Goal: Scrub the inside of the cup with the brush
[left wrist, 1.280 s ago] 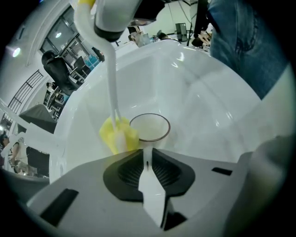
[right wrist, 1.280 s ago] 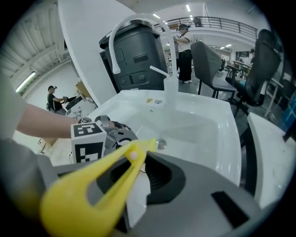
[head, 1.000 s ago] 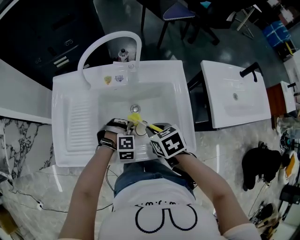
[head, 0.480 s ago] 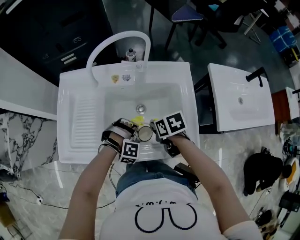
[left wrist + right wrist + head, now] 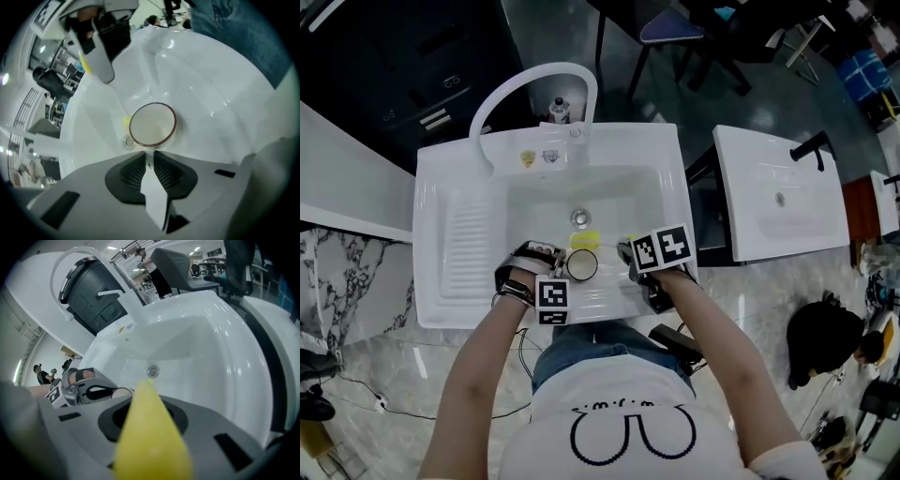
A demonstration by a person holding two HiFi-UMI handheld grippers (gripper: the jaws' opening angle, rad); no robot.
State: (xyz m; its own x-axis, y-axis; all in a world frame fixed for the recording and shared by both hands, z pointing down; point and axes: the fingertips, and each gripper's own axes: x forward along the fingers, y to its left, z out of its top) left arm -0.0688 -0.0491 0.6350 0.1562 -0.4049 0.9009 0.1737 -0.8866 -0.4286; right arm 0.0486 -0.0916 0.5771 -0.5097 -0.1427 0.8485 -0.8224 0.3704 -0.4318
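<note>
The left claw (image 5: 149, 158) is clamped on the cup by a white part at its near edge; the cup (image 5: 581, 265) is held mouth up in the sink (image 5: 661, 187), on the person's side of the drain (image 5: 579, 217); the right claw (image 5: 630, 253), right of the drain, is closed on the yellow brush (image 5: 585, 240); the brush's tip lies outside the cup, between drain and rim.

L gripper (image 5: 150, 158) has its jaws pinched on the cup's white handle. Cup (image 5: 153, 124), brown-rimmed w/ mouth to camera, sits in white sink (image 5: 201, 79), drain (image 5: 129, 142) just beside. R gripper (image 5: 104, 70) w/ yellow brush (image 5: 84, 64) is apart from the cup.
</note>
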